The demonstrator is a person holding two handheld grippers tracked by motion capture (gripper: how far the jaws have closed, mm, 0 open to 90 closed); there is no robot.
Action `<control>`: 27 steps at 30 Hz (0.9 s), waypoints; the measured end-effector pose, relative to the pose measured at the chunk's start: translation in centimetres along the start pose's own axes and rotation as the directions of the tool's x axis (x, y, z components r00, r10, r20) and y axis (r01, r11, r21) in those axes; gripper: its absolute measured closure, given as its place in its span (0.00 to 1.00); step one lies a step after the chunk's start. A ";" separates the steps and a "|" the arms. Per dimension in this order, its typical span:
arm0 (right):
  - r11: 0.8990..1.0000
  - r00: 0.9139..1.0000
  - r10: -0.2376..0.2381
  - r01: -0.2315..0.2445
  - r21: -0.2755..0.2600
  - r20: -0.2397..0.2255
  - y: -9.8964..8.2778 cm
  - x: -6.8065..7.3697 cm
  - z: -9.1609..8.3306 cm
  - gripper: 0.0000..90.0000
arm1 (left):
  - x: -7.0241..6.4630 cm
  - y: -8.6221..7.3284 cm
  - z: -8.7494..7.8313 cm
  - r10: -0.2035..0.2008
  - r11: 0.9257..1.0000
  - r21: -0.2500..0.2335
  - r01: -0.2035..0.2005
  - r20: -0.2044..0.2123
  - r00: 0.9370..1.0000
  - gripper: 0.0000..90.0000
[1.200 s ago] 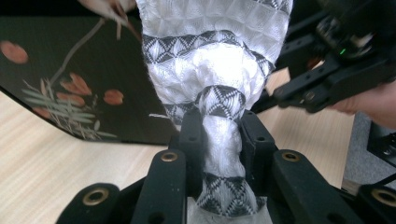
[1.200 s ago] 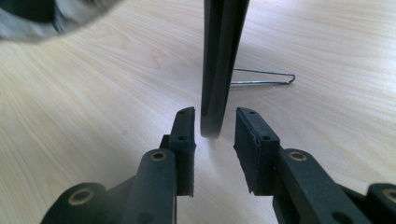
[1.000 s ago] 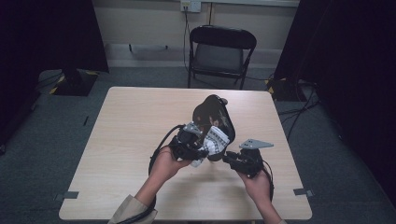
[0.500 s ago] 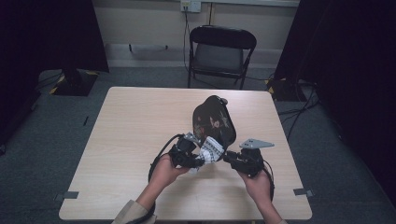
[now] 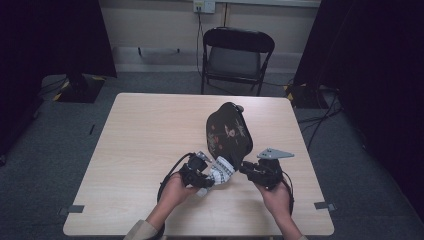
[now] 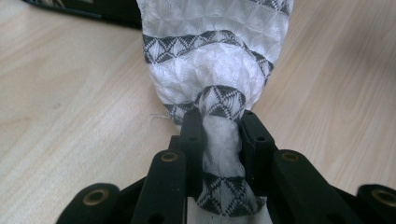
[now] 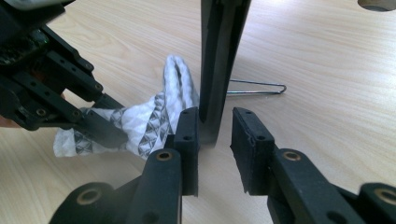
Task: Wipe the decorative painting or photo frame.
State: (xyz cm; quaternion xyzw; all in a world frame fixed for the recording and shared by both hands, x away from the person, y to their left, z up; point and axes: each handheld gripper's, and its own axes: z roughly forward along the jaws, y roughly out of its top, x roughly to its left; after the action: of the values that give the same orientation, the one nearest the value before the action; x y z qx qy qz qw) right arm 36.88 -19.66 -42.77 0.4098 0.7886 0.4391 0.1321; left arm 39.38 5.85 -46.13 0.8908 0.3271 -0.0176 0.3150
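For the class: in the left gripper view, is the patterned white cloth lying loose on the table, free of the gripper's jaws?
No: the cloth is bunched and pinched between the jaws of the left gripper, which press on it from both sides.

The left gripper, its jaws clamped on the white patterned cloth, sank toward the tabletop over the last second and drew back toward the person's edge. In the high view it went from just under the lower rim of the black floral fan to a spot lower and nearer the near edge. The cloth came down with it, and its bunched end now lay low over the wood.
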 end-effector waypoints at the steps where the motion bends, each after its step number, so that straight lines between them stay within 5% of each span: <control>1: 1.000 1.000 0.000 0.000 0.000 -0.002 0.0 0.0 0.0 0.80 | 0.0 -0.1 0.0 0.001 1.000 0.007 -0.001 0.002 1.000 0.82; 4: 1.000 1.000 -0.002 0.002 -0.002 -0.003 0.0 -0.1 -0.1 0.79 | 0.0 -0.3 0.3 0.005 0.999 0.037 -0.004 -0.017 1.000 0.82; 11: 1.000 1.000 0.009 -0.009 -0.009 -0.004 -0.1 -0.2 -0.4 0.75 | 0.1 -0.7 -0.3 -0.004 1.000 0.022 0.004 -0.020 1.000 0.82; 19: 1.000 1.000 0.013 -0.013 -0.001 -0.007 -0.4 -0.4 -0.6 0.73 | -0.4 0.8 -4.0 0.007 0.996 -0.085 -0.008 -0.014 1.000 0.82; 27: 1.000 1.000 0.018 -0.018 -0.001 -0.003 -0.6 -0.5 -1.0 0.74 | -2.0 3.9 -8.5 0.049 0.976 -0.211 -0.053 -0.024 0.999 0.82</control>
State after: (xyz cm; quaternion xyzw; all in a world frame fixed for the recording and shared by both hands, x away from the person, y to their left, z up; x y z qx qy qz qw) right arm 36.28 -20.77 -42.76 0.4161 0.7848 0.4412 0.1274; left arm 38.58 7.32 -36.68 0.8605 0.3069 0.0336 0.4054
